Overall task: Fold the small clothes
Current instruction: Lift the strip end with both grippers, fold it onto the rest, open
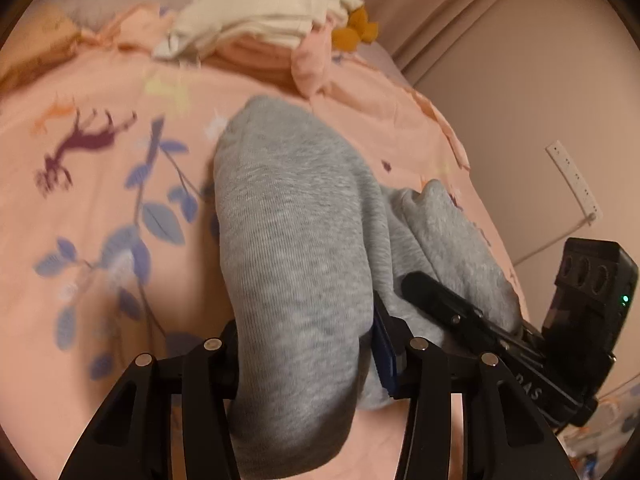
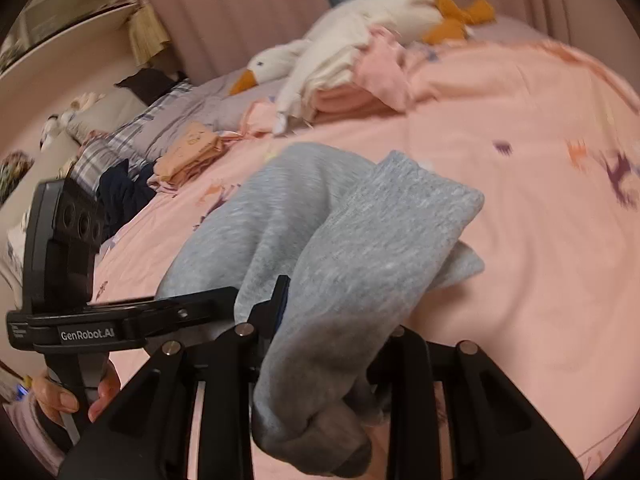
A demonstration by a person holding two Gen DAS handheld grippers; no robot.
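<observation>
A grey knit garment (image 1: 288, 208) hangs bunched above the pink printed bed sheet (image 1: 100, 208). My left gripper (image 1: 304, 352) is shut on one thick fold of it, and the cloth fills the gap between its fingers. To the right, my right gripper (image 1: 416, 284) holds another part of the same garment. In the right wrist view the grey garment (image 2: 360, 232) drapes through my right gripper (image 2: 332, 340), which is shut on it. My left gripper (image 2: 232, 300) pinches the cloth from the left, with a person's hand (image 2: 60, 396) on its handle.
A white goose plush (image 2: 360, 28) lies on pink folded bedding at the far end of the bed sheet (image 2: 540, 260). Folded peach clothes (image 2: 192, 152) and a dark navy garment (image 2: 124, 192) sit near the left edge. A power strip (image 1: 574, 180) hangs on the wall.
</observation>
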